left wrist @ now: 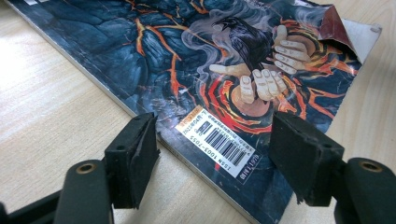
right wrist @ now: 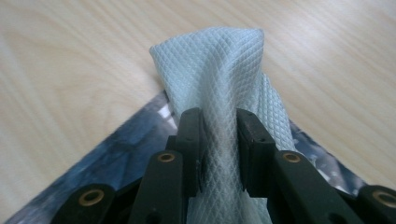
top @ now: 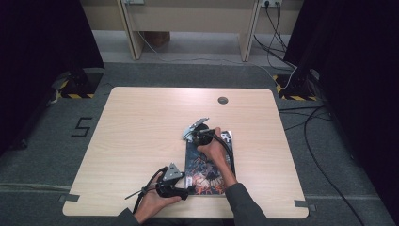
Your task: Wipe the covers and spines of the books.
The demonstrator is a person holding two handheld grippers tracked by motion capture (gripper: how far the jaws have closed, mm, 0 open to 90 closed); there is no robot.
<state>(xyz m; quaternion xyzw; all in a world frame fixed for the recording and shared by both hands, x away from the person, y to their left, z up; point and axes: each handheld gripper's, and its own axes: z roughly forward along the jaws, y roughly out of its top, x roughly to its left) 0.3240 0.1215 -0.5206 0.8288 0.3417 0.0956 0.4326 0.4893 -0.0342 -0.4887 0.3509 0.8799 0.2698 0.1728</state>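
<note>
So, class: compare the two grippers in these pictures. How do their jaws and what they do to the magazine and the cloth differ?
The left gripper has jaws standing wide open, while the right gripper is pinched shut. The left gripper grips nothing, its jaws either side of the magazine corner by the barcode; the right gripper clamps a white quilted cloth at the magazine's far end. Both have black jaws and work over the magazine on the wooden table.

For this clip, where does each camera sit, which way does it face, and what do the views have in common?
High view: above the near edge, facing forward and down on the table; both forearms and hands enter from below.
Left gripper view: on the left gripper, facing the magazine corner; its fingers stand apart.
Right gripper view: on the right gripper, fingers pinching a white cloth.
All share the magazine.
</note>
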